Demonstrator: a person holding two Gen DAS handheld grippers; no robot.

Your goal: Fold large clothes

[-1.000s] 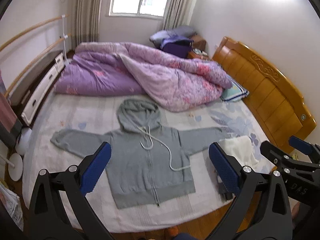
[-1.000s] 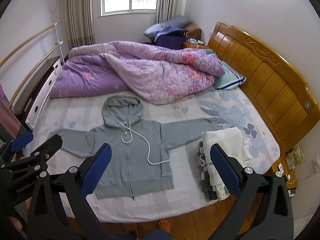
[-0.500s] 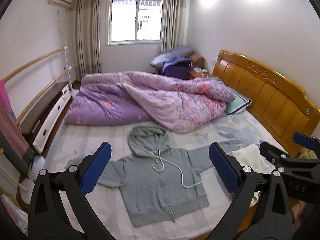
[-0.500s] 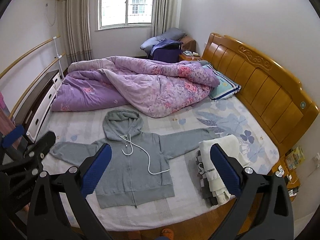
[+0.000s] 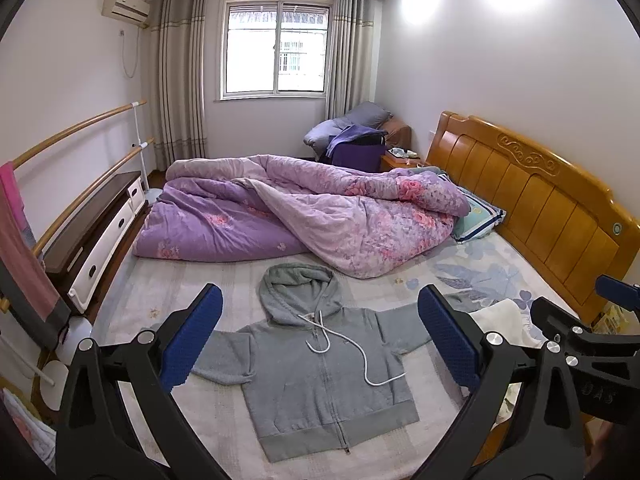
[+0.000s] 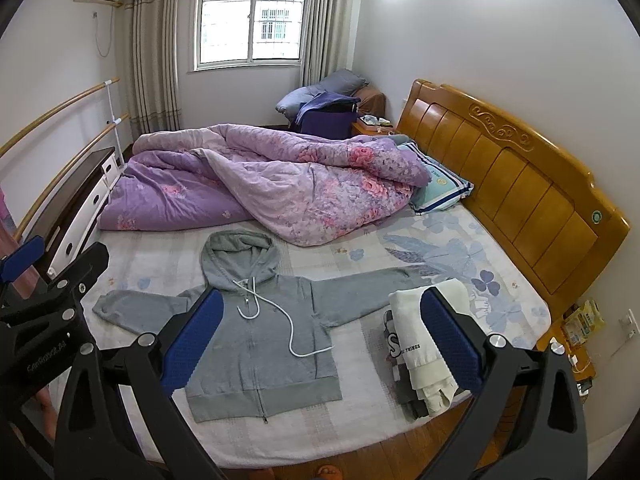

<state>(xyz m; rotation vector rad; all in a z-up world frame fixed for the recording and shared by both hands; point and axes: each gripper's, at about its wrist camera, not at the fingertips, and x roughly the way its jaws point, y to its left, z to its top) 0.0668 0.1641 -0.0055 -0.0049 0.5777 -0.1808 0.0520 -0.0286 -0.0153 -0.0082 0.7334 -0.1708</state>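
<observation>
The word "THINGS" is printed on the folded clothes. "DAS" is seen on the right tool.

both grippers raised, tilted up

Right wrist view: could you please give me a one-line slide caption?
Grey zip-up hoodie spread flat on the bed beside folded clothes, both grippers' jaws open above.

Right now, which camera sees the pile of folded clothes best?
The right wrist view: the folded clothes lie mostly in sight beside the grey hoodie. In the left wrist view, the left gripper's finger hides most of the pile.
</observation>
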